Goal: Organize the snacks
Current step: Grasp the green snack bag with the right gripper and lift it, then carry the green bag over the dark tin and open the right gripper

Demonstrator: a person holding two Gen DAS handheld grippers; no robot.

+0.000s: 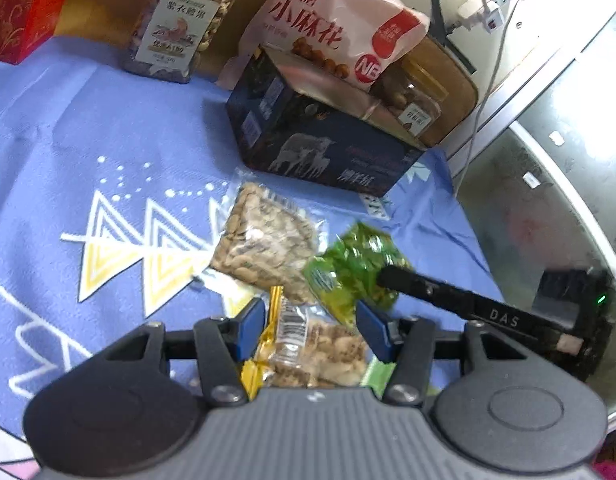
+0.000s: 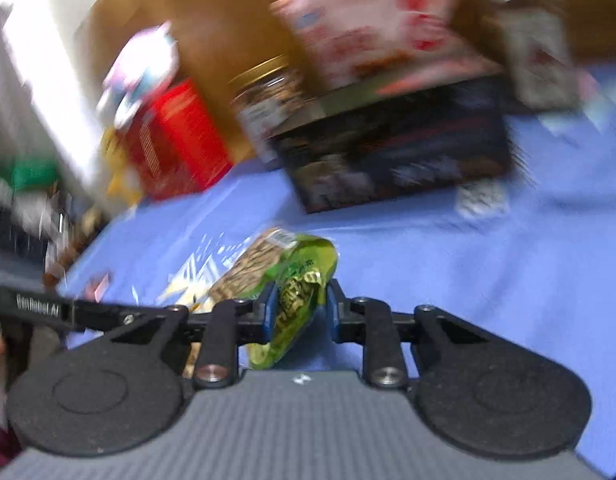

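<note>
My right gripper (image 2: 299, 307) is shut on a green snack packet (image 2: 296, 292) and holds it above the blue cloth; the packet also shows in the left wrist view (image 1: 355, 270), with the right finger's black bar (image 1: 467, 304) reaching into it. My left gripper (image 1: 309, 326) stands open around a clear-and-yellow nut packet (image 1: 311, 348) that lies on the cloth between its blue pads. A clear bag of seeds (image 1: 264, 244) lies just beyond. The right wrist view is blurred by motion.
A dark box with sheep on it (image 1: 319, 136) stands on the blue cloth (image 1: 108, 128), with a pink bag (image 1: 339, 20) leaning on it. A nut jar (image 1: 180, 20) and a red box (image 1: 20, 4) stand behind. The table's right edge (image 1: 471, 240) is near.
</note>
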